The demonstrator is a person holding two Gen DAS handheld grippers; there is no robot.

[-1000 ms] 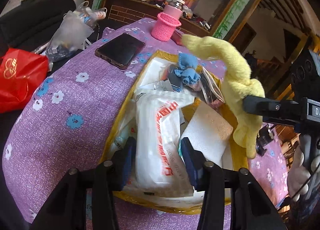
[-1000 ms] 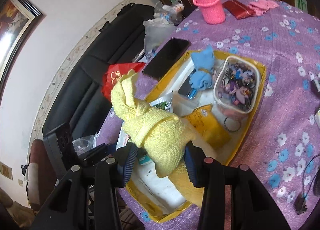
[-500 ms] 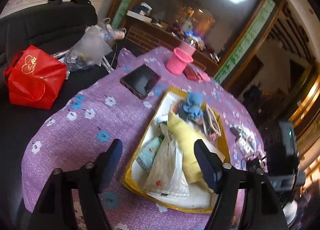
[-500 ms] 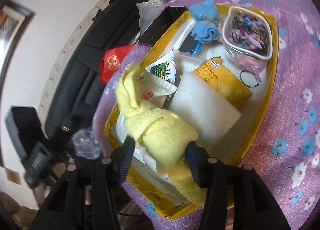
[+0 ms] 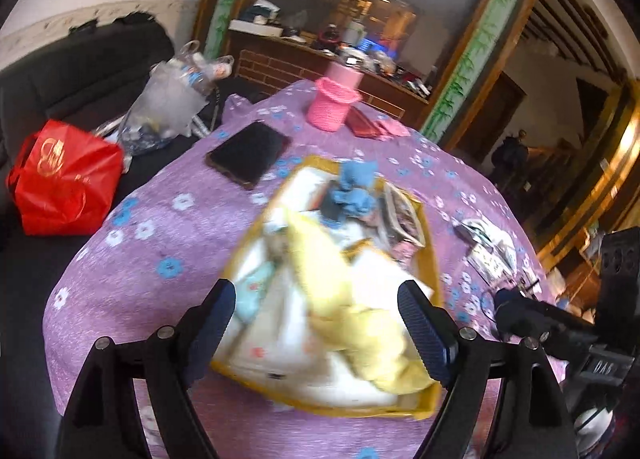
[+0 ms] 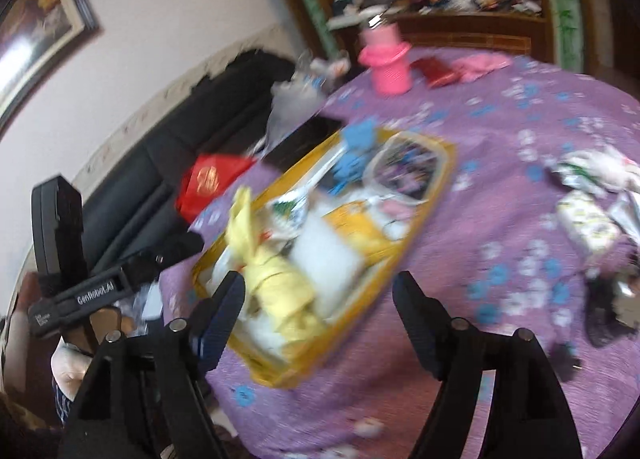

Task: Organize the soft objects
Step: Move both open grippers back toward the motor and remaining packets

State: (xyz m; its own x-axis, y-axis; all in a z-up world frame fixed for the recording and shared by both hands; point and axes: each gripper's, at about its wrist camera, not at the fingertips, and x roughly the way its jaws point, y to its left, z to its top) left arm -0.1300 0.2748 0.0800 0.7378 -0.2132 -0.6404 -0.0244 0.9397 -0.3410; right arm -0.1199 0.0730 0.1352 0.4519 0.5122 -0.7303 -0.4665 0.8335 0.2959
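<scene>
Yellow towel (image 5: 352, 299) is lying in the yellow tray (image 5: 434, 259) on the purple floral tablecloth (image 5: 168, 219), bunched and twisted, fuzzy, draping over white packets (image 5: 288, 323) toward the tray's near corner. Left gripper (image 5: 320, 323) and right gripper (image 6: 318, 311) are both opening wide above it, gripping nothing. Frames are blurring.

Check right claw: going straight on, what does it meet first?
Probably the yellow rectangular tray's near rim, or the purple floral tablecloth just before it. Motion blur leaves depth unclear. Right claw is opening, nothing between.
</scene>
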